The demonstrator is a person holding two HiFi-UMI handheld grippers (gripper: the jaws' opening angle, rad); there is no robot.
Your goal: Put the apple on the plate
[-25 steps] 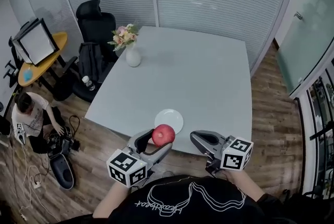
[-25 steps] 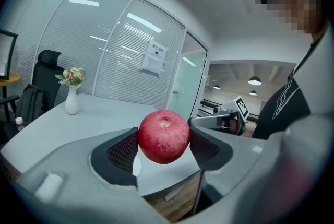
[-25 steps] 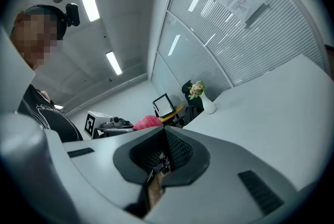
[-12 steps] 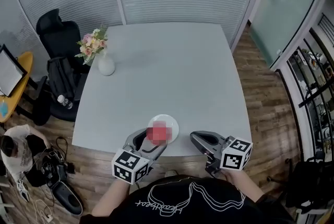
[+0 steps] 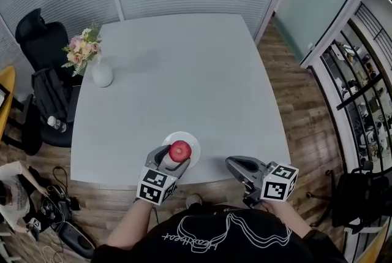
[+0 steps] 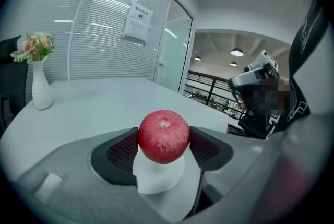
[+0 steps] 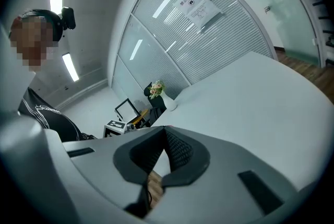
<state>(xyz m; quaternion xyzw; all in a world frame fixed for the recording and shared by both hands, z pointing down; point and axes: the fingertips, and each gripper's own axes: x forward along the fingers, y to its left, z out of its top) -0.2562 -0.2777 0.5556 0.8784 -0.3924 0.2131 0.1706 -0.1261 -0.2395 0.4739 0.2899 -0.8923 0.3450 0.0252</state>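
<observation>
A red apple [image 5: 179, 150] [image 6: 163, 136] sits between the jaws of my left gripper [image 5: 178, 156] [image 6: 163, 149], which is shut on it from both sides. The apple is right over a small white plate [image 5: 193, 146] [image 6: 156, 178] near the table's front edge; whether it touches the plate I cannot tell. My right gripper [image 5: 231, 163] [image 7: 165, 140] hangs at the table's front edge, right of the plate, with its dark pads [image 7: 180, 152] together and nothing between them.
The pale grey table [image 5: 184, 72] carries a white vase of flowers [image 5: 100, 73] [image 6: 40, 90] [image 7: 156, 93] at its far left. A black office chair [image 5: 40, 44] stands left of the table, and a person crouches on the wooden floor [image 5: 294, 108] at lower left.
My left gripper has carried the apple forward from short of the table's front edge to over the plate. The head view has swung. The right gripper has stayed where it was.
</observation>
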